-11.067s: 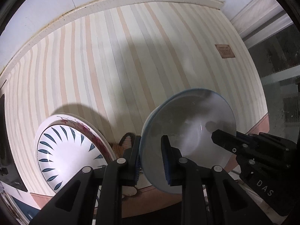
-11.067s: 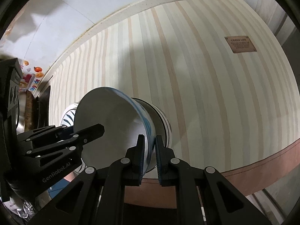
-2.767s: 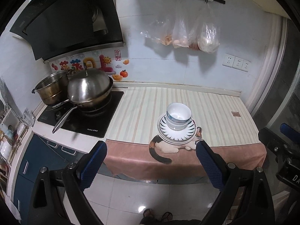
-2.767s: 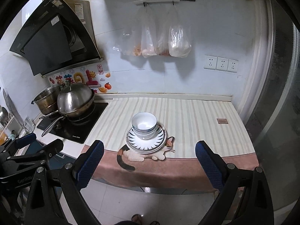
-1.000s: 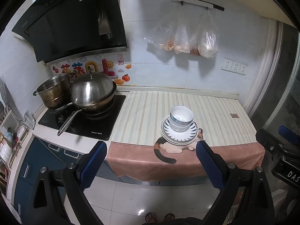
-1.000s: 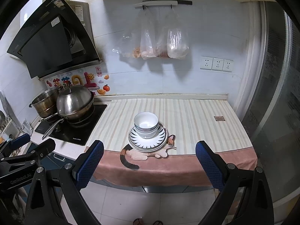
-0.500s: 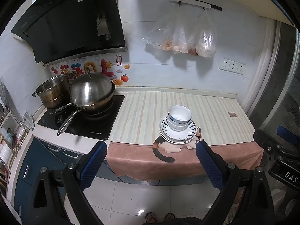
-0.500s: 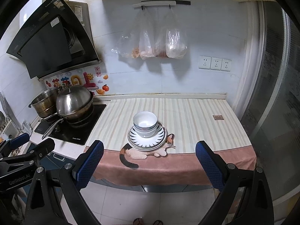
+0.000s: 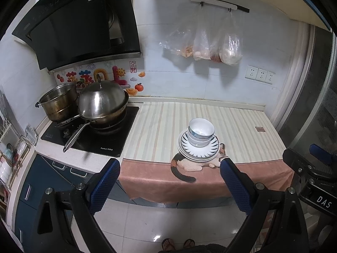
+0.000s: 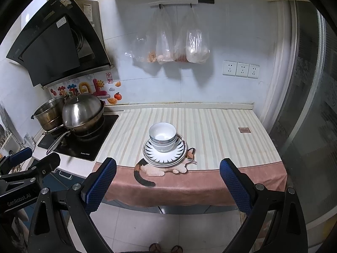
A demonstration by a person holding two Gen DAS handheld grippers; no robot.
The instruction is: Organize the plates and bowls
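On striped cloth, round glossy bowls nest atop plates.

A striped cloth with a pink border and a cat picture covers the table; left of it a black hob carries a lidded steel wok and a steel pot behind it; a black extractor hood hangs above; plastic bags hang from a wall rail; three sockets sit to the right.
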